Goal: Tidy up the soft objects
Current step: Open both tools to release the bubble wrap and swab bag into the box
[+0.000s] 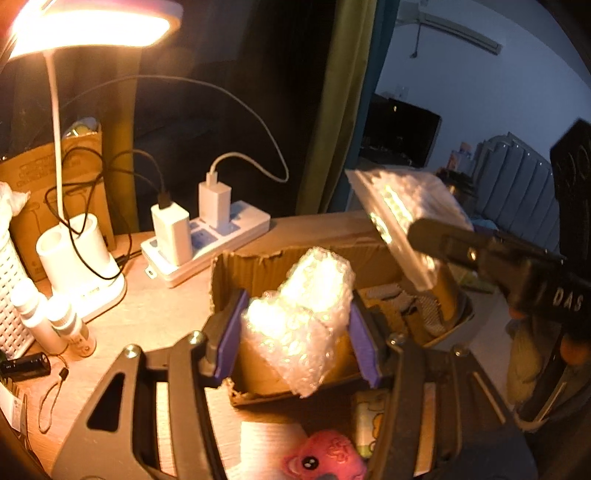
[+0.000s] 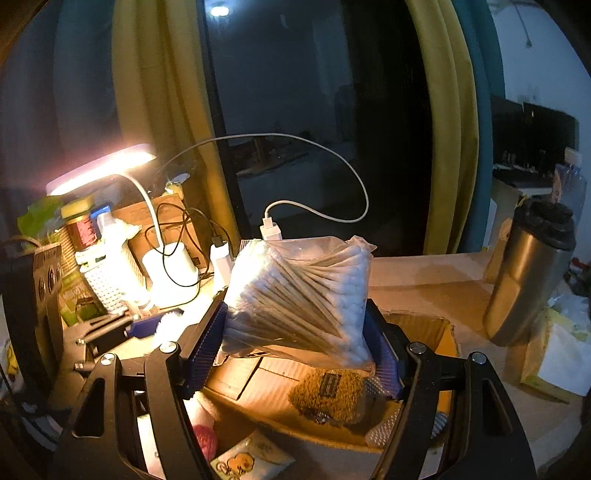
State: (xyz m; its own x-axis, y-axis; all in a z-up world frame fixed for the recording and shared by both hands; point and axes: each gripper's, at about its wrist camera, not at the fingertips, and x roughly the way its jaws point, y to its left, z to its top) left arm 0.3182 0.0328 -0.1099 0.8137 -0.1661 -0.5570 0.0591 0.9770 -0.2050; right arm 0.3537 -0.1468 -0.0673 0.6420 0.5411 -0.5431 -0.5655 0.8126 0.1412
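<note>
My left gripper [image 1: 295,332] is shut on a crumpled piece of bubble wrap [image 1: 303,314] and holds it above an open cardboard box [image 1: 258,266]. My right gripper [image 2: 295,332] is shut on a clear bag of cotton swabs [image 2: 299,291] above the same box [image 2: 421,325]. The swab bag also shows in the left wrist view [image 1: 402,214], held over the box's right side. Inside the box lie a brown fuzzy item [image 2: 328,395] and grey knitted socks [image 1: 406,302]. A pink plush toy [image 1: 325,458] and a small cartoon-printed packet [image 2: 247,461] lie on the table in front of the box.
A lit desk lamp [image 1: 92,22] with its white base [image 1: 85,266], a power strip with chargers [image 1: 207,240], small bottles [image 1: 70,328] and a white basket [image 1: 11,295] stand at left. A steel tumbler [image 2: 524,284] stands at right. Curtains and a dark window lie behind.
</note>
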